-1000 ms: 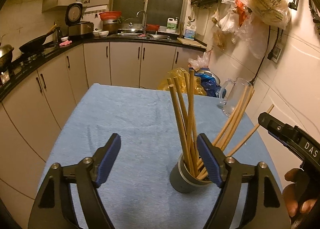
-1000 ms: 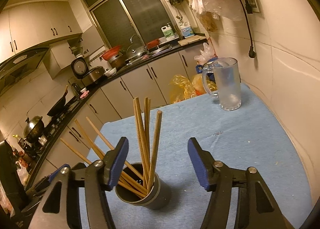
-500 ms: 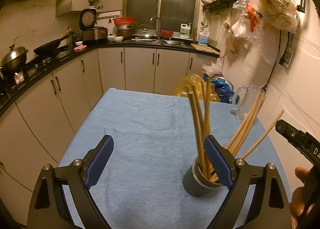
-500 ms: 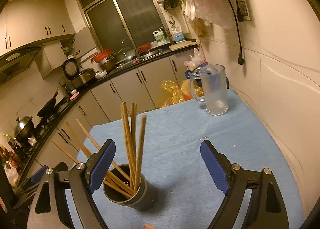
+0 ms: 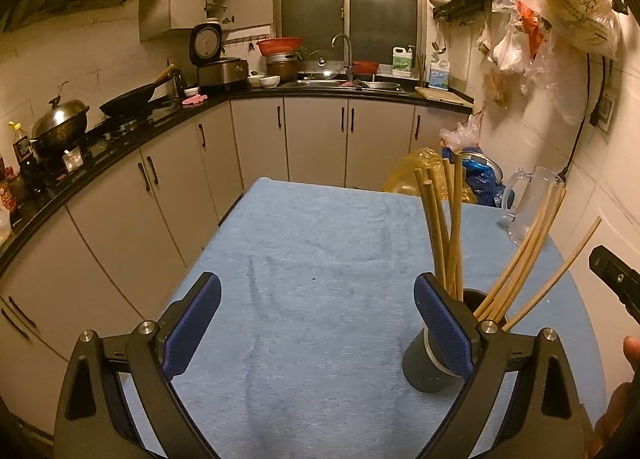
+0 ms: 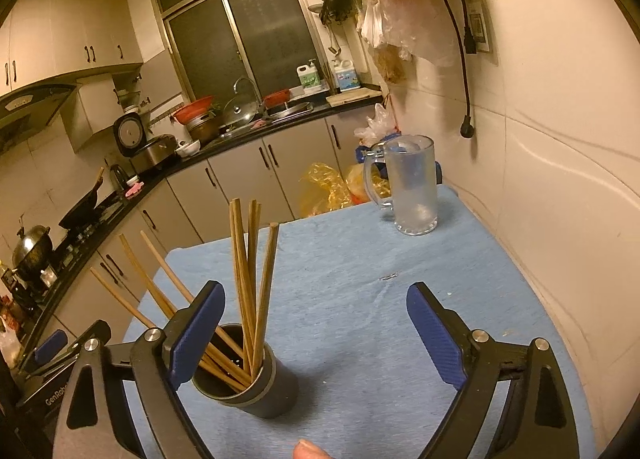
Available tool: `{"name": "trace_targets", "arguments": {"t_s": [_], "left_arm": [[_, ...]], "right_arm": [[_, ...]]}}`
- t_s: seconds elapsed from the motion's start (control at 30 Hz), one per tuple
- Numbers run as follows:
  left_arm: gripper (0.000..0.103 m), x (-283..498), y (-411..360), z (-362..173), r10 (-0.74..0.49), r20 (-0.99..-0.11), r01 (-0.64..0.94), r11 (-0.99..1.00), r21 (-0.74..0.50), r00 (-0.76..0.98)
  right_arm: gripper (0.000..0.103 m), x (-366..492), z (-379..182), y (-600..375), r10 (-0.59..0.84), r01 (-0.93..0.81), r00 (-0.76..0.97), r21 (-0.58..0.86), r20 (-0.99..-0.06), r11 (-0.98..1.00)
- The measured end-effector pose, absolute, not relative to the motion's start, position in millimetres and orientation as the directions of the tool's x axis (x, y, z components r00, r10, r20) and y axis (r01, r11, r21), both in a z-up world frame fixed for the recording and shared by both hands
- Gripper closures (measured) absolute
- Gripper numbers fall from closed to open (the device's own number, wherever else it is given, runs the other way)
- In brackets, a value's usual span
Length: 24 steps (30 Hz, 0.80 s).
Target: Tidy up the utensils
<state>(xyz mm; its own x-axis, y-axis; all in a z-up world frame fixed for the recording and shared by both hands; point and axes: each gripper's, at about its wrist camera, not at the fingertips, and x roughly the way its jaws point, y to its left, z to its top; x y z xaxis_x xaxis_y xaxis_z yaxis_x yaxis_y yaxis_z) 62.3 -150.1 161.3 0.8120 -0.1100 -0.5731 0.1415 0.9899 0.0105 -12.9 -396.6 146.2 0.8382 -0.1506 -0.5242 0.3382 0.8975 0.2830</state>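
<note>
Blue cloth [image 5: 304, 259] covers a table, far edge toward the cabinets [image 5: 312, 139], right side close along the tiled wall [image 6: 560, 179]. Left gripper [image 5: 316, 323] over the near part of the cloth, jaws wide and opening, nothing between them; only bare cloth in the gap. Right gripper [image 6: 316, 333] likewise wide and opening, with no object between its pads. Dark cup [image 6: 256, 387] stands upright on the cloth near the near edge, right of the left gripper's gap and behind its right finger [image 5: 444, 331] in the left view; in the right view it sits just behind that gripper's left finger [image 6: 196, 339]. Whether either finger touches the cup, cannot tell. Chopsticks [image 6: 250, 279] stand in the cup: one bunch near upright, the rest splayed outward over the rim. Glass mug [image 6: 412, 187] upright at the far right corner, well apart from the cup. Open cloth runs from the cup to the far edge and leftward to the left edge; a clear strip also lies between cup and wall. A fingertip [image 6: 310, 451] shows at the bottom of the right view. Counter [image 5: 120, 127] with pots runs along the left, beyond the table edge.
</note>
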Motion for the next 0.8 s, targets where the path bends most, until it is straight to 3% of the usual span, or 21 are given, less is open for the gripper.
{"name": "trace_targets", "arguments": {"t_s": [0.13, 0.3, 0.8], "left_arm": [[0.006, 59.0, -152.9, 164.2, -0.098, -0.560, 0.142, 0.989, 0.036, 0.823], [0.006, 55.9, -154.2, 164.8, -0.184, -0.557, 0.216, 0.976, -0.008, 0.810], [0.005, 44.8, -161.7, 170.1, -0.111, -0.512, 0.181, 0.980, 0.088, 0.852]], "right_arm": [[0.007, -13.3, 147.6, -394.8, -0.163, 0.341, 0.838, 0.268, -0.520, 0.901], [0.007, -15.3, 148.0, -394.4, -0.172, 0.345, 0.837, 0.258, -0.519, 0.902], [0.003, -21.0, 153.1, -393.9, -0.205, 0.362, 0.832, 0.223, -0.516, 0.905]]}}
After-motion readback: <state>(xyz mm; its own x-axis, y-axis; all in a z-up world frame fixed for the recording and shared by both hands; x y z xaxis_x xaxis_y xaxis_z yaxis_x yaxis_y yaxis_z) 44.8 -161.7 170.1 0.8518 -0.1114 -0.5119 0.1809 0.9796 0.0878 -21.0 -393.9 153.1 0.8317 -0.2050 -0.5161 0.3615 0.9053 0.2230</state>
